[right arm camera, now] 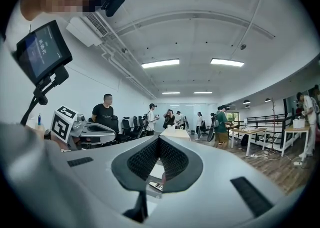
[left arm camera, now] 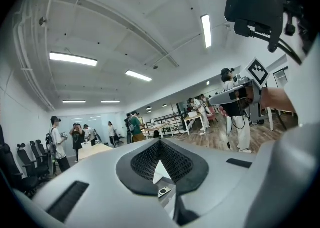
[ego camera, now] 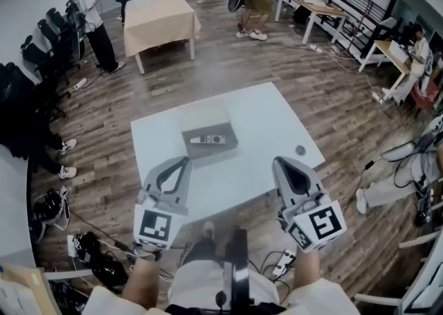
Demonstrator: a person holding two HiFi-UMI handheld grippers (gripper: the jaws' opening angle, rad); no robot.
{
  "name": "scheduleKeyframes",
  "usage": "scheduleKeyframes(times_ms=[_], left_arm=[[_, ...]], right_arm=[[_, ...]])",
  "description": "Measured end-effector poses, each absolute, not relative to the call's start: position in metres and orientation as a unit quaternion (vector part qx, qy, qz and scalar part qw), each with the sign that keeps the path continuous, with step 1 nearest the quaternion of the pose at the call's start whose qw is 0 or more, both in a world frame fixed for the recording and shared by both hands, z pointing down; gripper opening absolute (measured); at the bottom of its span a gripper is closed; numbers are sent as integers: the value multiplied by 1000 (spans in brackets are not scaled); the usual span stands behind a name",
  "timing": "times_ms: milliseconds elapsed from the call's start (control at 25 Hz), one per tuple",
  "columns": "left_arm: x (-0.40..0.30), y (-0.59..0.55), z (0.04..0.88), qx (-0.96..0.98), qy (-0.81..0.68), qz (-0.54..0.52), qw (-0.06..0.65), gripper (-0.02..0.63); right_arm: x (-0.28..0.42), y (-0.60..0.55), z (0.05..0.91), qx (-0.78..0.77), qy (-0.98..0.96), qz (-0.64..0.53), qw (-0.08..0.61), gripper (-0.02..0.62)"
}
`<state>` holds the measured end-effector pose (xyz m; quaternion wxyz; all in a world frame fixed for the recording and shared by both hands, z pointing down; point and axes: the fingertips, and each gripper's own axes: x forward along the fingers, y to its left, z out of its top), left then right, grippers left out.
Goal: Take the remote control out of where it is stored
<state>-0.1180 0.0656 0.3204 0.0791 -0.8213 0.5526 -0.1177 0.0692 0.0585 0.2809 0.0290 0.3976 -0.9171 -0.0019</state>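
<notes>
Two pairs of fingers, both pressed together with nothing between them: the left gripper (ego camera: 185,161) and the right gripper (ego camera: 278,162) each show their dark pads meeting in a closed seam in their own views, and neither has hold of anything. They hang side by side over the near edge of the white table (ego camera: 270,116), close to the person's body and tilted forward. This looks like a ready stance rather than a reach, so the task seems not yet begun.

Beyond the fingertips, well apart from both, a dark box (ego camera: 225,148) sits at the middle of the table. The remote control (ego camera: 208,139) lies flat inside it, lengthwise across the tray. A paler panel behind it (ego camera: 204,116) looks like the lid folded back, which would leave the remote open to a grasp from above, though I cannot be sure it is a lid.

A small dark round object (ego camera: 300,149) rests alone toward the table's right side. Further out stand other tables and several people — none near the box.
</notes>
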Motion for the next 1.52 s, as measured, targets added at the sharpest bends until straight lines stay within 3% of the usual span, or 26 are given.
scheduleKeyframes(times_ms=[840, 1080, 1520], left_arm=[[-175, -56, 341, -832, 531, -148, 55, 0], [-173, -84, 383, -852, 479, -205, 53, 0], [-163, -129, 469, -855, 402, -326, 23, 0]], right_arm=[[14, -62, 308, 396, -916, 22, 59, 0], [4, -84, 320, 388, -919, 49, 45, 0], [9, -114, 365, 392, -913, 78, 79, 0]])
